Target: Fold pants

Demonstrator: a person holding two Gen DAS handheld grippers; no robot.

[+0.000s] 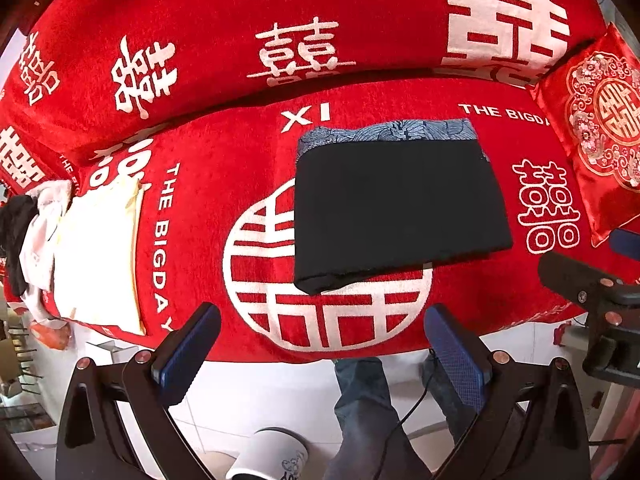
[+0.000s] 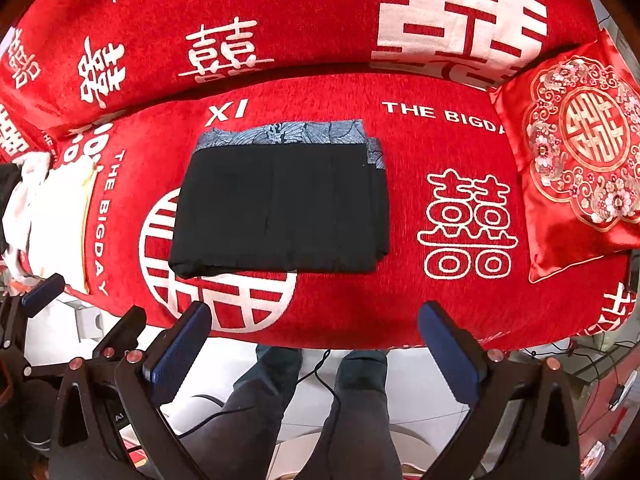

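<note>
Left wrist view shows the black pants (image 1: 400, 208) lying as a flat folded rectangle on the red sofa cover (image 1: 208, 184), on top of a blue patterned cloth (image 1: 384, 132) whose edge shows at the far side. The left gripper (image 1: 320, 344) has its 2 fingers spread wide apart and holds nothing; it hangs in front of the sofa edge, and the pants lie ahead of it and a little to the right. In the right wrist view the right gripper (image 2: 316, 340) is also spread wide and empty, and the pants (image 2: 280, 208) lie ahead and slightly left. The long axis of the rectangle runs left to right, across both grippers. Both seem about equally near. The folding looks nearly finished, I think.
</note>
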